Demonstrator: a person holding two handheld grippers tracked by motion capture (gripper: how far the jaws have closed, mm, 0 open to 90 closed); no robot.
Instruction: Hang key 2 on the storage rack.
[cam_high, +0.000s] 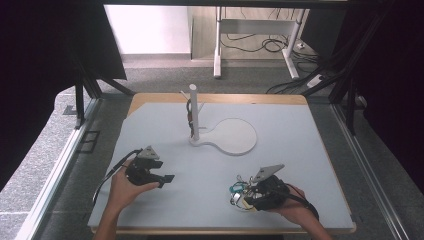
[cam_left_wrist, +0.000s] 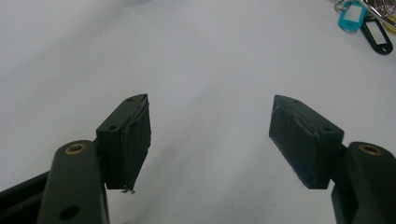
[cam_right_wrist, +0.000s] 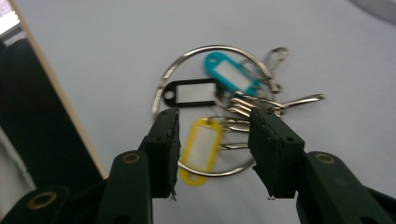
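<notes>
Jaws of our right gripper (cam_right_wrist: 214, 154) stand half apart, straddling the yellow plastic key tag (cam_right_wrist: 201, 149) on the large steel key ring (cam_right_wrist: 161, 86), pads clear. Our left gripper (cam_left_wrist: 210, 135) gapes wide over bare tabletop.

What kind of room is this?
Probably a lab or workshop set up for filming: a table framed by dark curtains, cables on the floor behind it, and a hand-held gripper over a key ring.
</notes>
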